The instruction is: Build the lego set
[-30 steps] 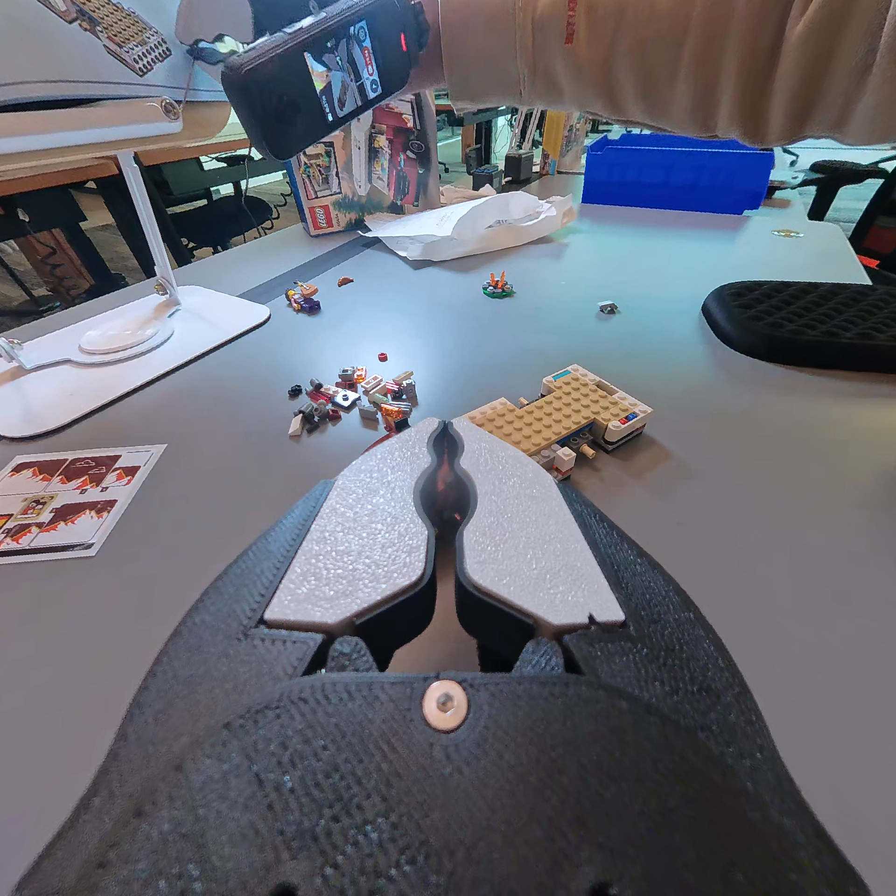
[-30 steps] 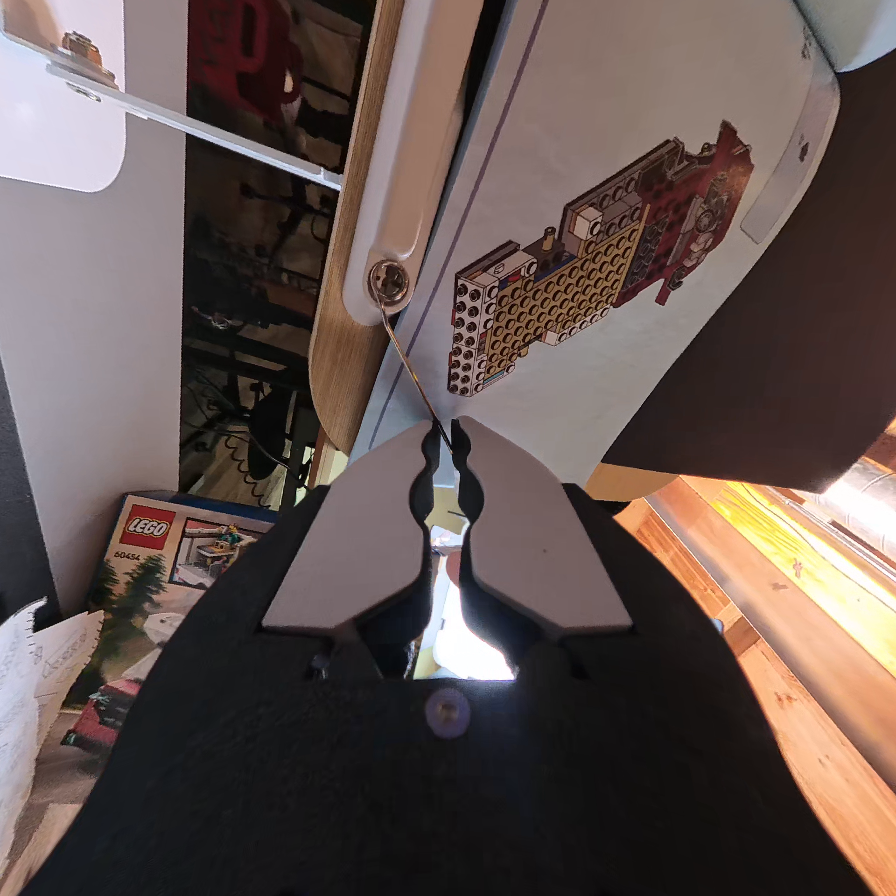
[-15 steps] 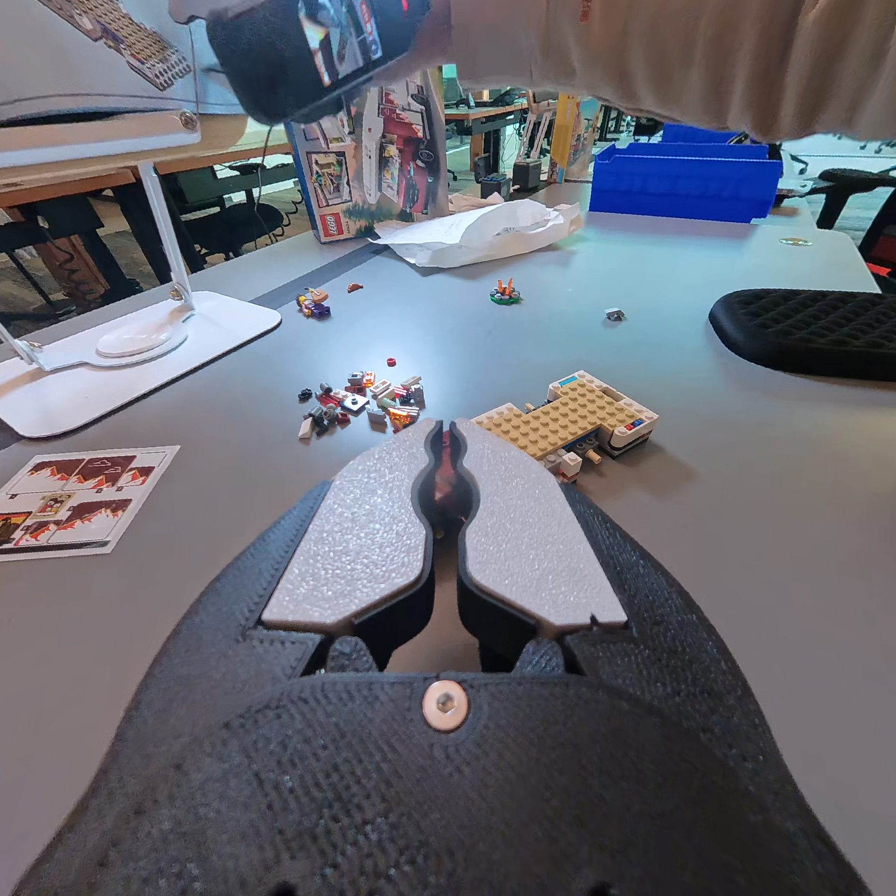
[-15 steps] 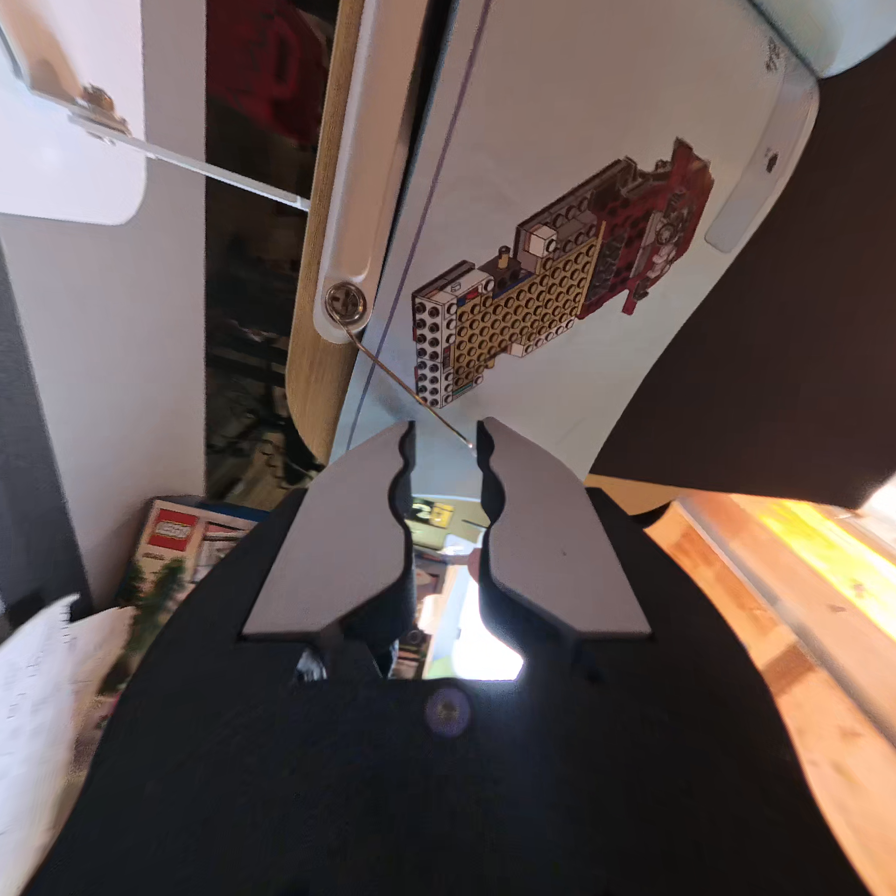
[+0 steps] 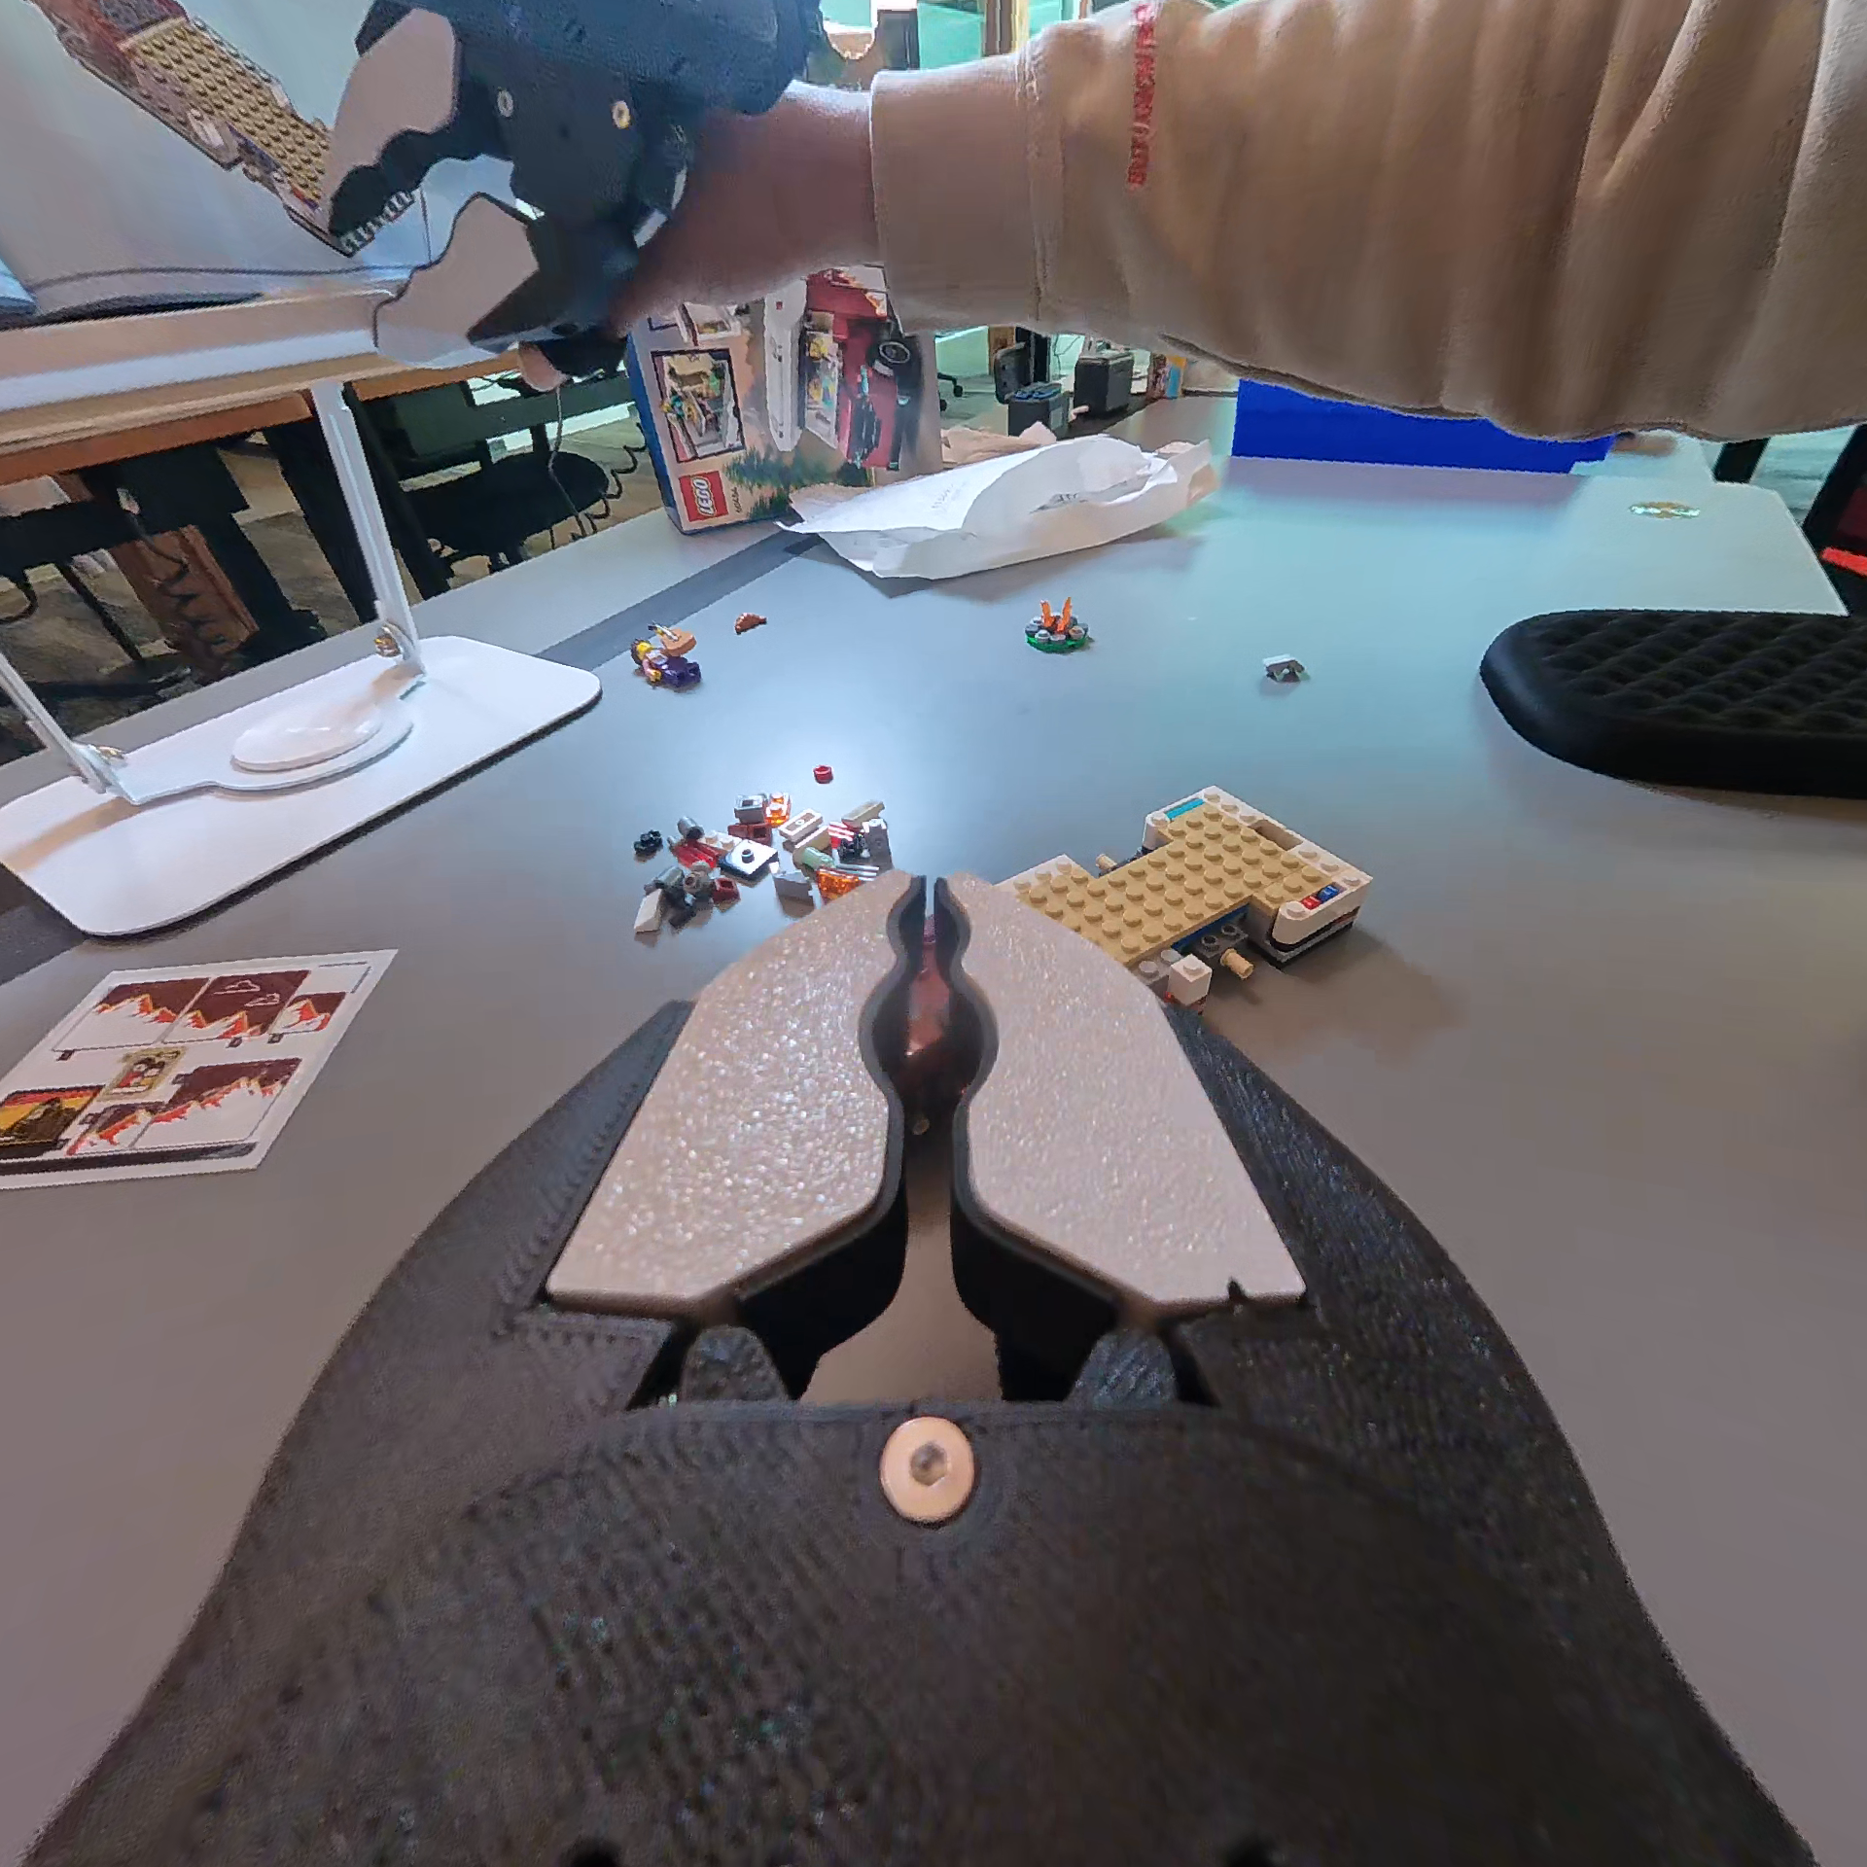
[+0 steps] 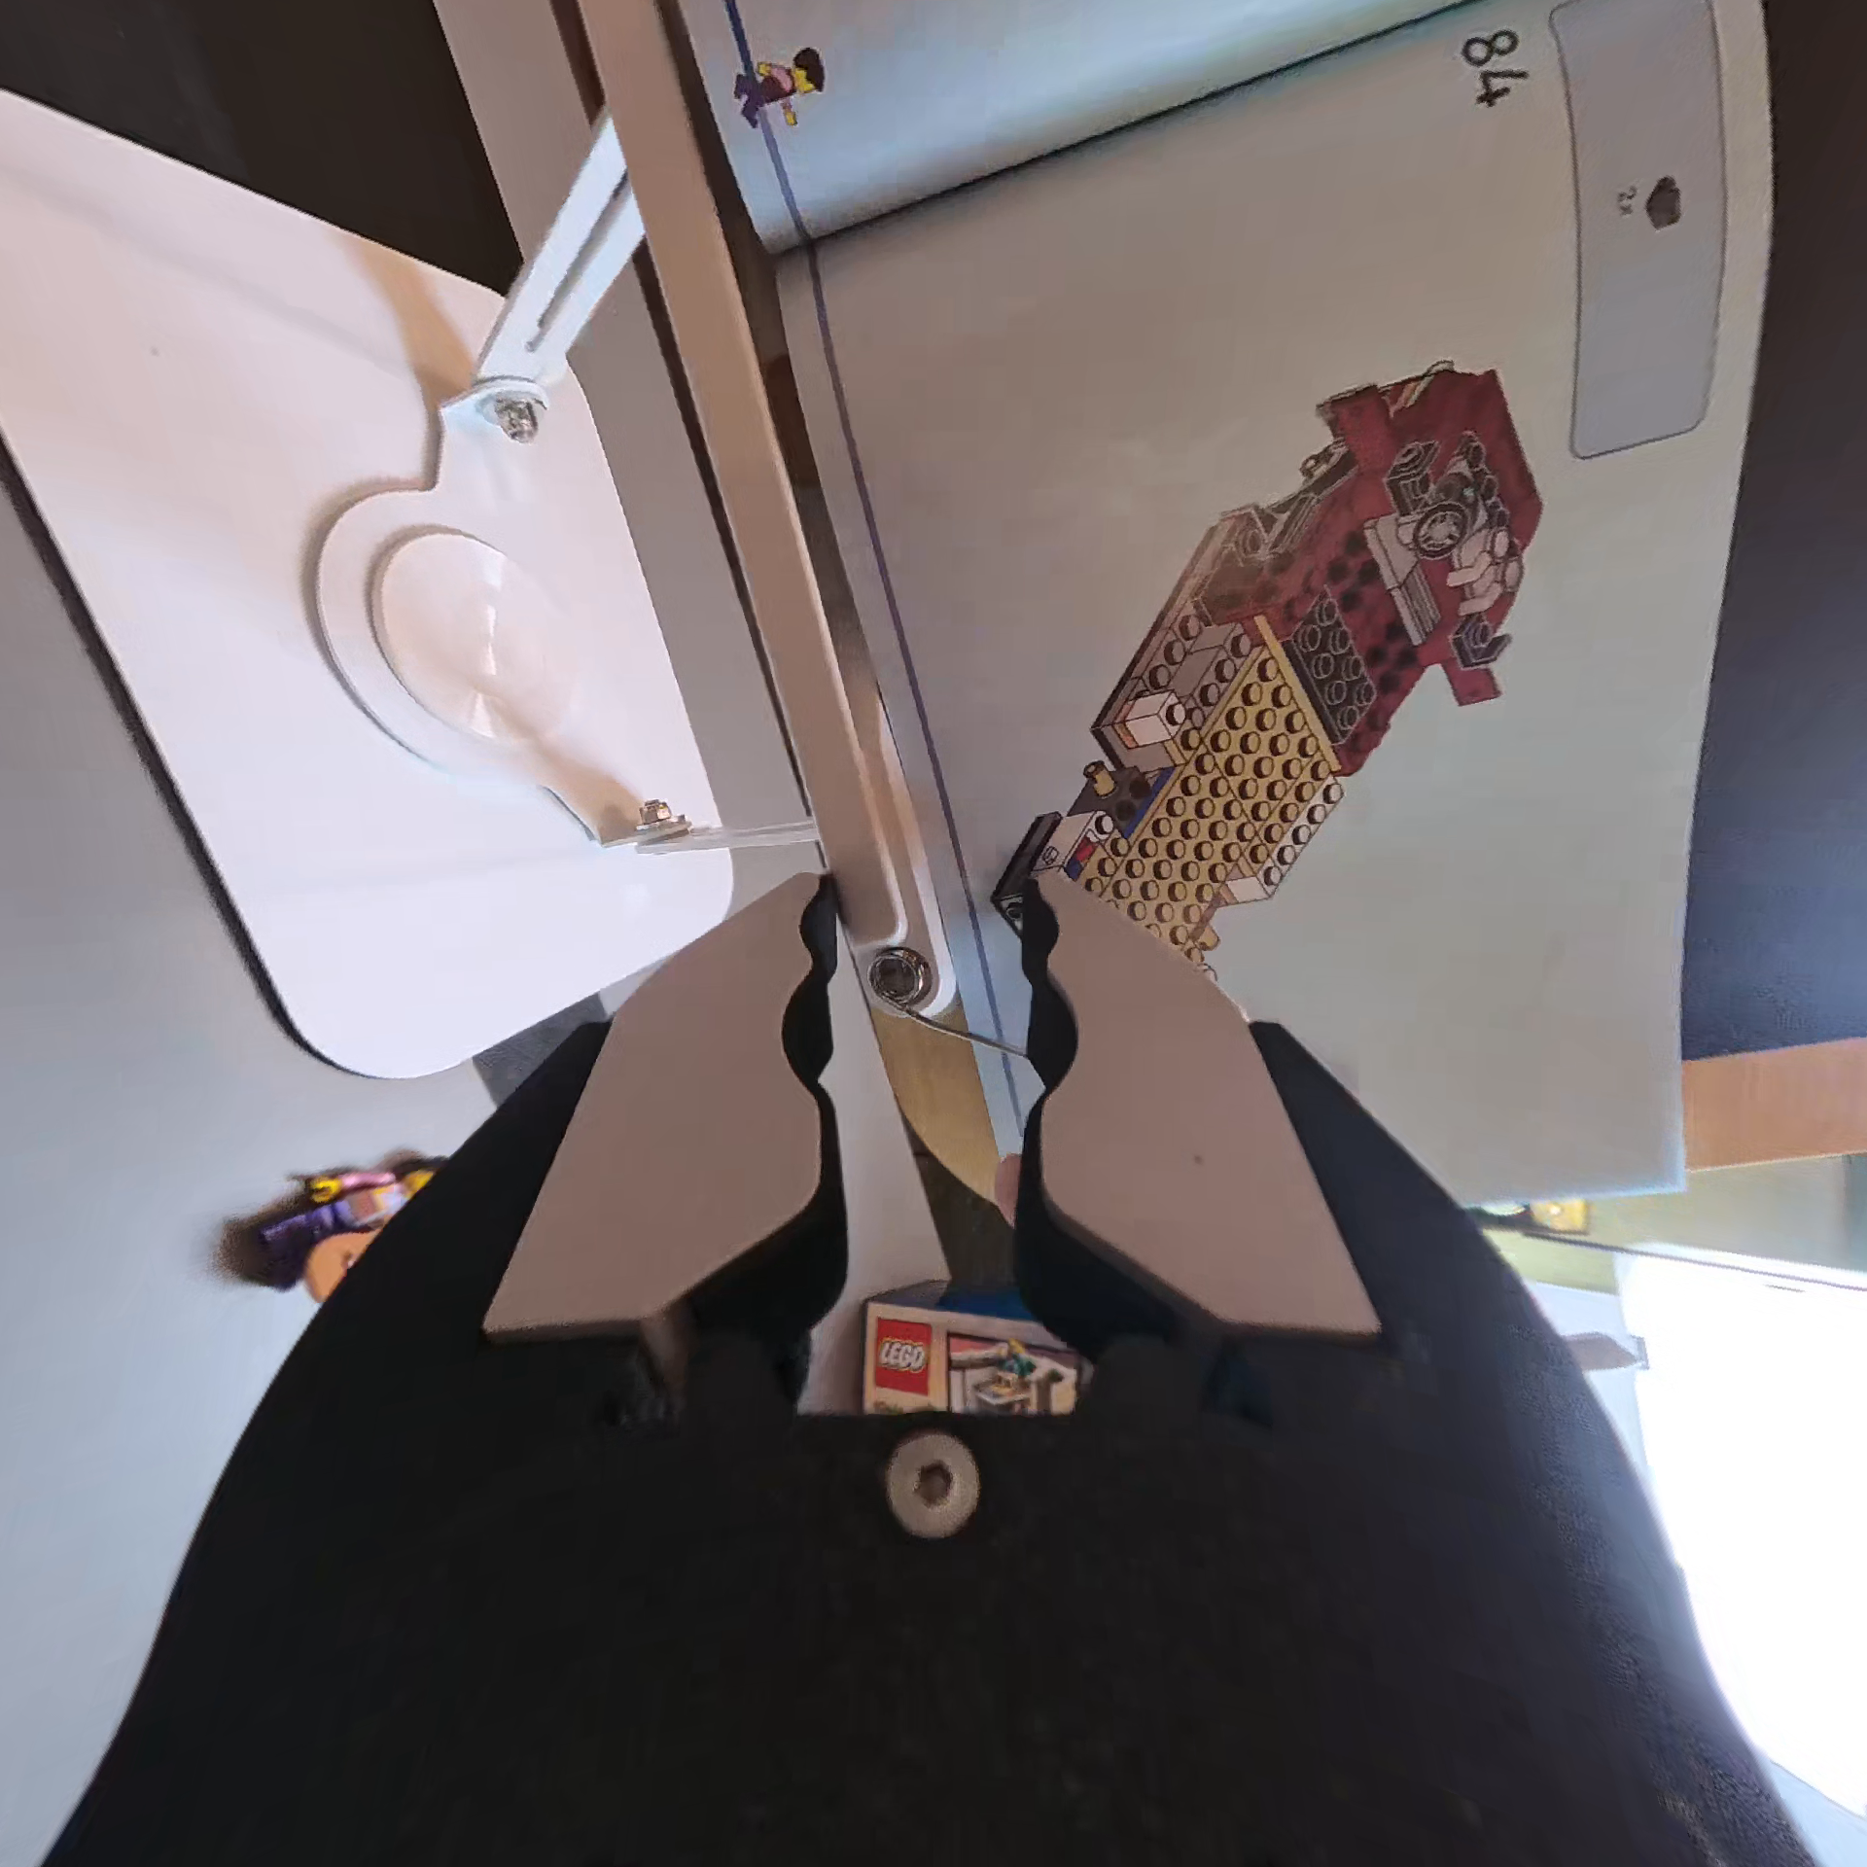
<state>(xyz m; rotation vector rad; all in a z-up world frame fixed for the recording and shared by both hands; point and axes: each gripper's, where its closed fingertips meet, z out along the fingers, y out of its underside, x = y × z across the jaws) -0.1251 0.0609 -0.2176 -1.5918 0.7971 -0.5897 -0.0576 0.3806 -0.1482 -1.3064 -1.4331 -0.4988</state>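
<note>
My left gripper (image 5: 931, 889) is shut on a small dark red piece (image 5: 924, 1020) that sits in the hollow between its pads. It hovers low over the grey table (image 5: 1515, 1162), just in front of a tan studded plate build (image 5: 1192, 889) and a pile of small loose bricks (image 5: 768, 859). My right gripper (image 6: 921, 894) is open and holds nothing. It is raised at the bottom ledge of a white book stand (image 6: 788, 606). The stand's thin wire page clip (image 6: 960, 1030) lies between its fingers beside the open instruction booklet (image 6: 1313, 859). The right gripper also shows at the top left of the left wrist view (image 5: 379, 268).
The stand's white base (image 5: 303, 748) and a sticker sheet (image 5: 172, 1061) lie at the left. A toy box (image 5: 798, 394), a crumpled white bag (image 5: 1010, 505) and a blue bin (image 5: 1414, 434) are at the back. A black mesh pad (image 5: 1697, 697) is at the right. A sleeved arm (image 5: 1414, 202) crosses overhead.
My right gripper was shut on the wire page clip and has since opened off it and swung along the stand's ledge. My left gripper stays shut on the dark red piece.
</note>
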